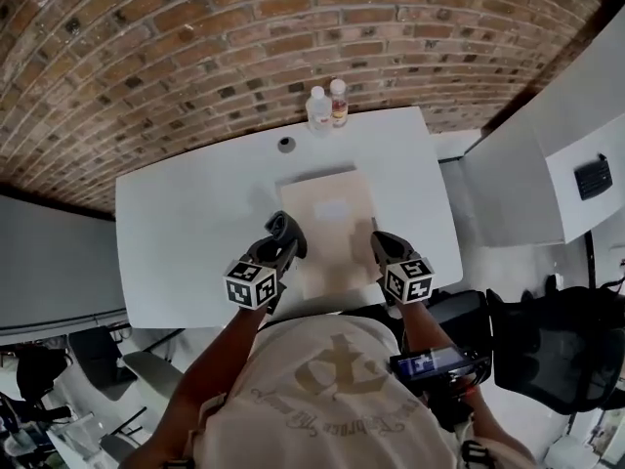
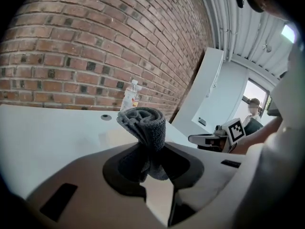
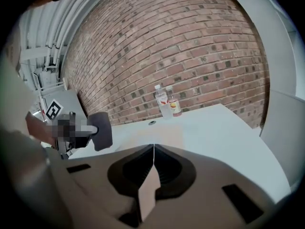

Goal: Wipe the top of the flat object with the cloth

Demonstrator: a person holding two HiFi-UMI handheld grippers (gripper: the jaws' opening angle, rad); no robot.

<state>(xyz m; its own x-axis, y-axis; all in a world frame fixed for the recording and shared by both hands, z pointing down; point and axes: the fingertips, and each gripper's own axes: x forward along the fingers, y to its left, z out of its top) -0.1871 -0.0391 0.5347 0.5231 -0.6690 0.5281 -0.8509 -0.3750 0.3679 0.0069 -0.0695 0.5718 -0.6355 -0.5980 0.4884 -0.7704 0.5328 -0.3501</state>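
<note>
A flat beige board [image 1: 337,213] lies on the white table [image 1: 186,223], reaching the near edge. My left gripper [image 1: 284,242] is shut on a bunched grey cloth [image 1: 286,229], held over the board's left edge. In the left gripper view the cloth [image 2: 143,128] sticks up out of the closed jaws, with the board [image 2: 112,136] beyond it. My right gripper [image 1: 380,246] hangs at the board's right edge; its jaws [image 3: 153,149] meet with nothing between them. The right gripper view shows the cloth [image 3: 101,130] at the left and the board [image 3: 162,133] ahead.
Two plastic bottles [image 1: 327,106] stand at the table's far edge, with a round cable hole [image 1: 285,145] near them. A brick wall runs behind. A white cabinet [image 1: 547,164] stands to the right, and a black office chair [image 1: 557,345] sits near right.
</note>
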